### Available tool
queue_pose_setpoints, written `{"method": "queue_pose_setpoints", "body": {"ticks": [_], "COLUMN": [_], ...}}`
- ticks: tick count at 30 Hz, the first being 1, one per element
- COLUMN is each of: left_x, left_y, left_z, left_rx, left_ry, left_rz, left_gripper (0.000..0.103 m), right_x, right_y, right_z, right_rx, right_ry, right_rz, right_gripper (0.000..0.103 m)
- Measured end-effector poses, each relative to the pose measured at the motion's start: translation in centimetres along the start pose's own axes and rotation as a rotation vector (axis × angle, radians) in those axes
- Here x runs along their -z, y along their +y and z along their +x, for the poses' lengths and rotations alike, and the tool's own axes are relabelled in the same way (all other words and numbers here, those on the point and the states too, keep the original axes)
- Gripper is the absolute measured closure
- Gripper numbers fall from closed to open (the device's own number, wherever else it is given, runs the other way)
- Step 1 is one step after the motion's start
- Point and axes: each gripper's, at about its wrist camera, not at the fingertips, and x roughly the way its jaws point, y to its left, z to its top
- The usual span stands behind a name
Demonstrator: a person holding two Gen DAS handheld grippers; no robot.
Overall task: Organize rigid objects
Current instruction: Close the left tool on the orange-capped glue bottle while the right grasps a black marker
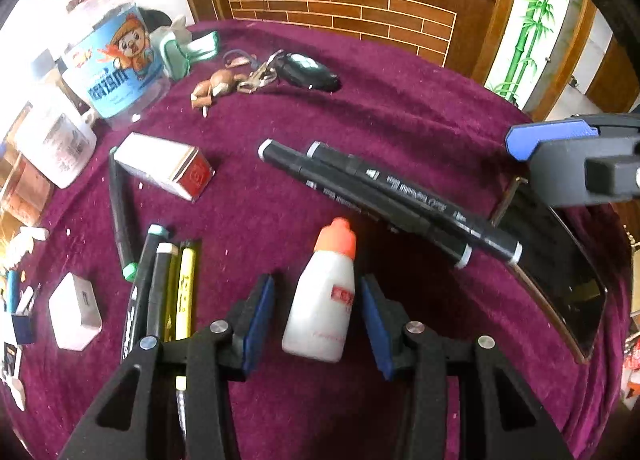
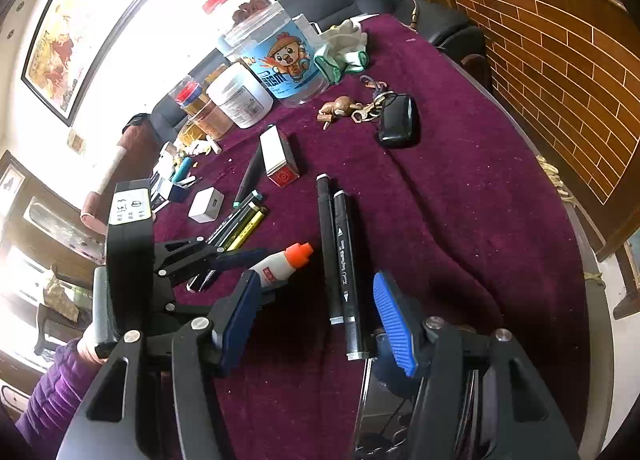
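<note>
Left gripper (image 1: 318,320): jaws straddle a small white glue bottle (image 1: 322,300) with an orange cap; a gap shows on each side between pad and bottle, so nothing is clamped. The bottle lies on the maroon tabletop (image 1: 400,108), cap pointing away from the gripper.

Right gripper (image 2: 316,320): jaws parted and empty, hanging above the near ends of 2 black markers (image 2: 340,256). The 2 markers lie side by side, touching along their length, just right of the bottle. In the left wrist view their near ends overlap the edge of a dark glossy tray (image 1: 560,280).

Left of the bottle: a bundle of pens (image 1: 168,280), one of them yellow, lies close together; a further green-capped marker (image 1: 120,216) sits beside it. A white block (image 1: 76,312) rests further left. A red-and-white box (image 1: 164,166) lies beyond the pens.

Far side of the tabletop: a key bunch with a black fob (image 1: 308,70), a blue-labelled jar (image 1: 116,68) and a white tub (image 2: 240,96).

A purple sleeve (image 2: 52,392) shows behind the left gripper.
</note>
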Motion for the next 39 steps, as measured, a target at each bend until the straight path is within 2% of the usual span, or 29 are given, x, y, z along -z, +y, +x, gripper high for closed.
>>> {"method": "queue_pose_setpoints", "body": {"ticks": [3, 4, 5, 10, 13, 15, 16, 18, 21, 30, 33, 34, 35, 39], "left_x": [-0.4, -0.4, -0.4, 1.8, 3.8, 4.9, 5.5, 6.5, 8.2, 13.7, 15.9, 16.6, 17.5, 20.8], "left_y": [-0.3, -0.3, 0.1, 1.2, 1.1, 0.9, 1.0, 1.0, 1.3, 3.0, 3.6, 3.8, 4.0, 5.0], "left_z": [0.3, 0.2, 0.3, -1.5, -4.1, -5.8, -6.8, -8.3, -10.5, -15.0, -15.9, -16.2, -16.6, -18.4], "left_rx": [-0.022, -0.006, 0.015, 0.037, 0.021, 0.013, 0.016, 0.015, 0.026, -0.010, -0.051, -0.064, -0.073, -0.118], "left_ry": [-0.005, -0.003, -0.001, -0.023, -0.059, -0.081, -0.095, -0.114, -0.149, -0.221, -0.233, -0.235, -0.236, -0.252], "left_rz": [-0.016, -0.036, -0.056, -0.187, -0.215, -0.226, -0.236, -0.260, -0.289, -0.413, -0.450, -0.460, -0.473, -0.524], "left_gripper": [0.058, 0.070, 0.076, 0.076, 0.076, 0.076, 0.076, 0.076, 0.075, 0.075, 0.075, 0.075, 0.075, 0.075], "right_x": [-0.1, -0.2, -0.3, -0.4, -0.6, -0.7, -0.7, -0.7, -0.8, -2.1, -2.0, -1.8, -1.7, -0.6], "right_y": [0.3, 0.4, 0.5, 0.7, 0.7, 0.7, 0.7, 0.7, 0.5, 2.1, 2.8, 2.9, 3.0, 3.2], "right_z": [0.2, 0.3, 0.5, 1.9, 3.3, 4.2, 4.6, 5.3, 6.1, 8.0, 8.2, 8.1, 7.9, 7.4], "right_rx": [0.009, 0.011, 0.013, 0.050, 0.141, 0.166, 0.187, 0.217, 0.252, 0.344, 0.388, 0.386, 0.382, 0.432], "right_ry": [0.002, 0.004, 0.005, 0.032, 0.061, 0.080, 0.085, 0.093, 0.106, 0.086, 0.089, 0.103, 0.115, 0.144], "right_rz": [-0.003, -0.003, -0.003, -0.014, -0.030, -0.043, -0.050, -0.060, -0.055, -0.110, -0.142, -0.139, -0.141, -0.151], "right_gripper": [0.045, 0.045, 0.045, 0.045, 0.045, 0.046, 0.049, 0.065, 0.077, 0.078, 0.078, 0.080, 0.090, 0.090]}}
